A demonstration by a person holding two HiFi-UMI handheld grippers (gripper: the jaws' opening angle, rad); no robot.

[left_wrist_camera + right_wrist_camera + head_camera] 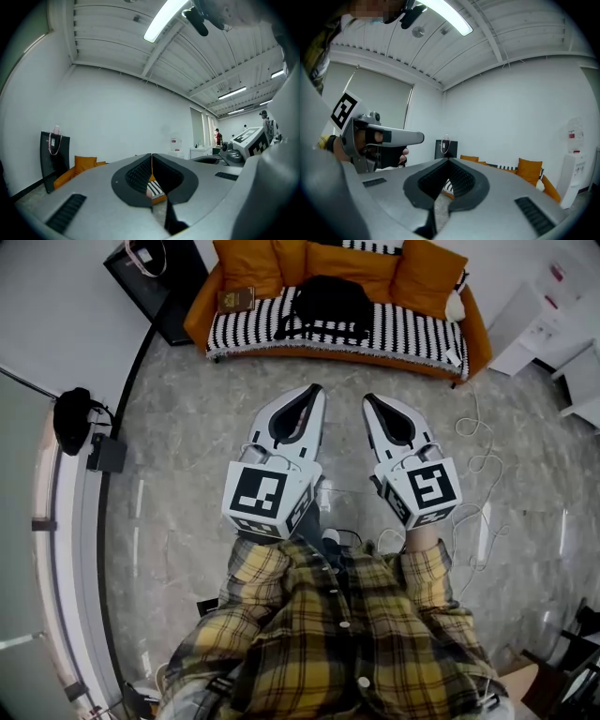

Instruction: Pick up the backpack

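Black fabric backpack (330,304) lies mid-seat on the black-and-white striped cover (412,334) of the orange sofa (476,329). Its longer side runs along the seat, left to right; which end is its top I cannot tell. Over the grey marbled floor (187,437), the left tool (317,390) and right tool (367,399) point towards the sofa, well apart from the backpack. Each tool's jaws are pressed together on nothing.
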